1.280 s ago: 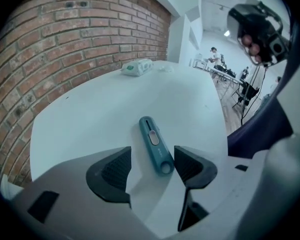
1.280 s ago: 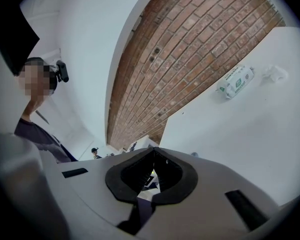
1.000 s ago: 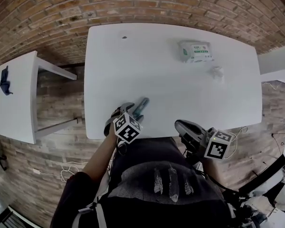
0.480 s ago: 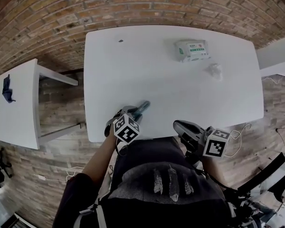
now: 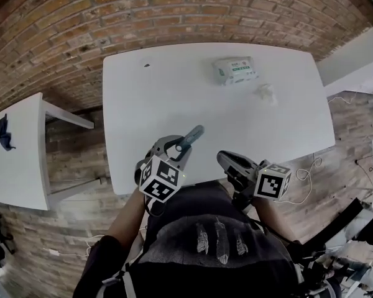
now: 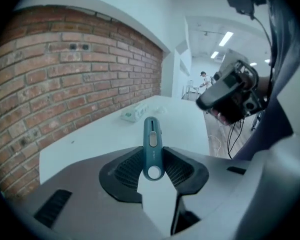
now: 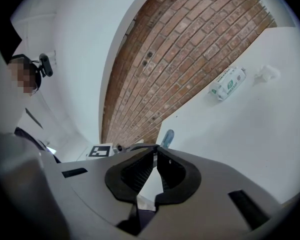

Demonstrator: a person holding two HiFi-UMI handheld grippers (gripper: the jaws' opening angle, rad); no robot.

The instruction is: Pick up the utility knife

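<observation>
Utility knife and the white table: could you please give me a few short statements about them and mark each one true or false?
1. The utility knife lies loose on the white table. False: the left gripper holds it; its jaws have just been closing, and the knife is between them.
2. The right gripper is shut with nothing in it. True.
3. A pack of wet wipes lies on the table near its far edge, by the brick wall. True.
4. The crumpled tissue rests on top of the pack. False: it lies on the table beside the pack, apart from it.
</observation>
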